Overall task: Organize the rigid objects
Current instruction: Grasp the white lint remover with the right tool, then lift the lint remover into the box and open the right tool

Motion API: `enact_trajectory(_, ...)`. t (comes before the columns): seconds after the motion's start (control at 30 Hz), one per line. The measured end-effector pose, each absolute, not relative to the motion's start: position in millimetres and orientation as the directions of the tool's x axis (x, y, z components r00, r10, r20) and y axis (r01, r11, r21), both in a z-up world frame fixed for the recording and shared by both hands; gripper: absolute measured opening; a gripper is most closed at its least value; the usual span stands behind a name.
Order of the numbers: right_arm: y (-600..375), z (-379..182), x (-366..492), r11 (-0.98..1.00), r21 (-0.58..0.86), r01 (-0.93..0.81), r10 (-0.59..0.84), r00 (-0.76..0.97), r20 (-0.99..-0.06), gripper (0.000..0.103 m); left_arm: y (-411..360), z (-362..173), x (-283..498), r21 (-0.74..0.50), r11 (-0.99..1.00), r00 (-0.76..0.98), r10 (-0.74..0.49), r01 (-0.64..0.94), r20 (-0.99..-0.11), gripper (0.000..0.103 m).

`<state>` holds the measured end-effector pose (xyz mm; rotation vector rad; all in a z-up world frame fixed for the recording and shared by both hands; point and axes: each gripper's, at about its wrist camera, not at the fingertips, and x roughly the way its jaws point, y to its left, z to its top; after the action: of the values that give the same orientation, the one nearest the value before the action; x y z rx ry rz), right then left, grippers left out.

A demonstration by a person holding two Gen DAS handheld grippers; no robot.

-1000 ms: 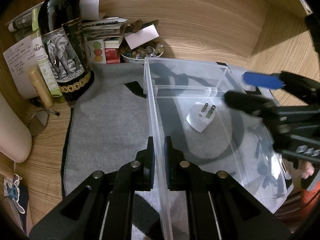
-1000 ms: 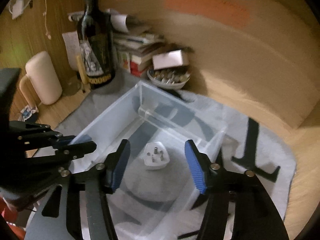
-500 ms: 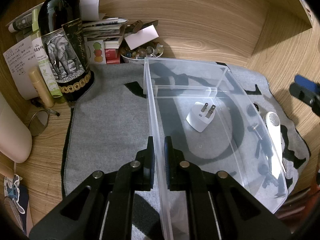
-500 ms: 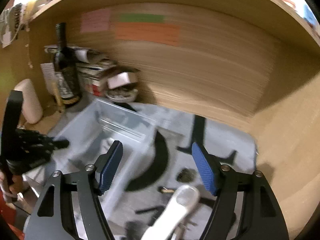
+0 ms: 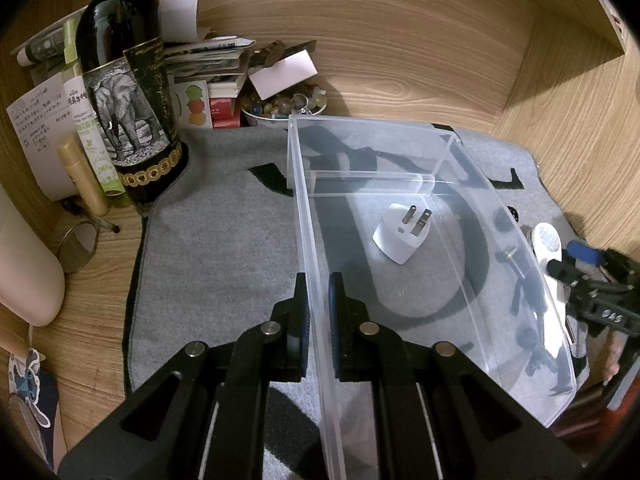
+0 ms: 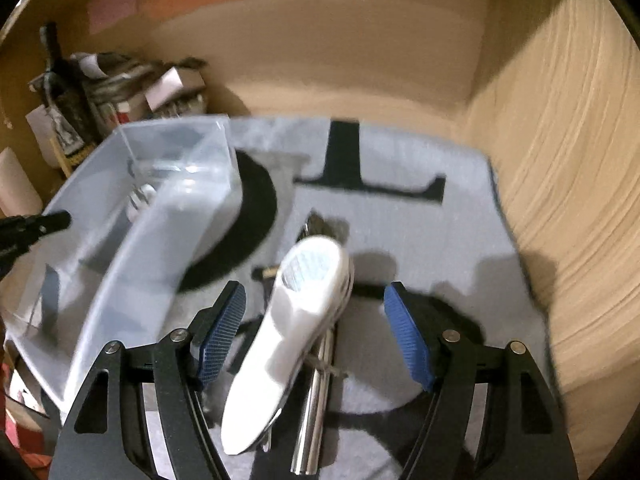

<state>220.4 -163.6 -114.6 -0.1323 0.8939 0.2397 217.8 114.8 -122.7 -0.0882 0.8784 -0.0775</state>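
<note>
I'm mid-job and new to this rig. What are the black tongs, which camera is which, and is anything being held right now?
A person holds one two-finger gripper per hand; each carries a forward-looking fisheye camera. In the left wrist view, the left gripper is shut on the near wall of the clear bin, which sits on a grey mat and holds a white plug adapter. In the blurred right wrist view, the right gripper is open, holding nothing, its fingers either side of a white tool lying on the mat beside the bin.
</note>
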Motion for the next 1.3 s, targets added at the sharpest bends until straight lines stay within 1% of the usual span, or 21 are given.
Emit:
enact_trajectory(0.17,-170,-131,232,0.974,0.038,-0.224,0.163,0.571,-0.804,0.069,115,-123,218,-0.107,0.994,0.636,-0.103,0.032,-0.765,0.008)
enact_trajectory(0.23,-171,-134,235,0.973,0.066,-0.220,0.182,0.566,-0.804,0.066,116,-123,218,-0.109,0.994,0.636,-0.105,0.032,-0.765,0.008)
enact_trajectory(0.27,-171,-135,236,0.971,0.082,-0.224,0.197,0.562,-0.803,0.060,115,-123,218,-0.109,0.994,0.636,-0.105,0.033,-0.765,0.008)
enact_trajectory(0.3,-171,-136,238,0.967,0.104,-0.234,0.220,0.552,-0.804,0.052,116,-123,218,-0.110,0.993,0.636,-0.106,0.033,-0.765,0.009)
enact_trajectory(0.33,-170,-136,239,0.963,0.118,-0.241,0.235,0.545,-0.805,0.048,115,-123,217,-0.110,0.993,0.636,-0.106,0.033,-0.765,0.008)
enact_trajectory(0.47,-164,-132,238,0.963,0.106,-0.249,0.233,0.565,-0.791,0.044,116,-123,217,-0.107,0.994,0.636,-0.104,0.033,-0.764,0.008)
enact_trajectory(0.73,-159,-111,238,0.962,0.098,-0.255,0.243,0.634,-0.734,0.043,115,-123,217,-0.109,0.994,0.636,-0.104,0.032,-0.765,0.009)
enact_trajectory(0.97,-159,-80,235,0.957,0.116,-0.265,0.272,0.689,-0.671,0.043,115,-123,217,-0.110,0.993,0.636,-0.105,0.032,-0.764,0.009)
enact_trajectory(1.3,-142,-30,224,0.942,0.087,-0.324,0.314,0.763,-0.565,0.042,115,-123,217,-0.109,0.994,0.636,-0.104,0.031,-0.764,0.009)
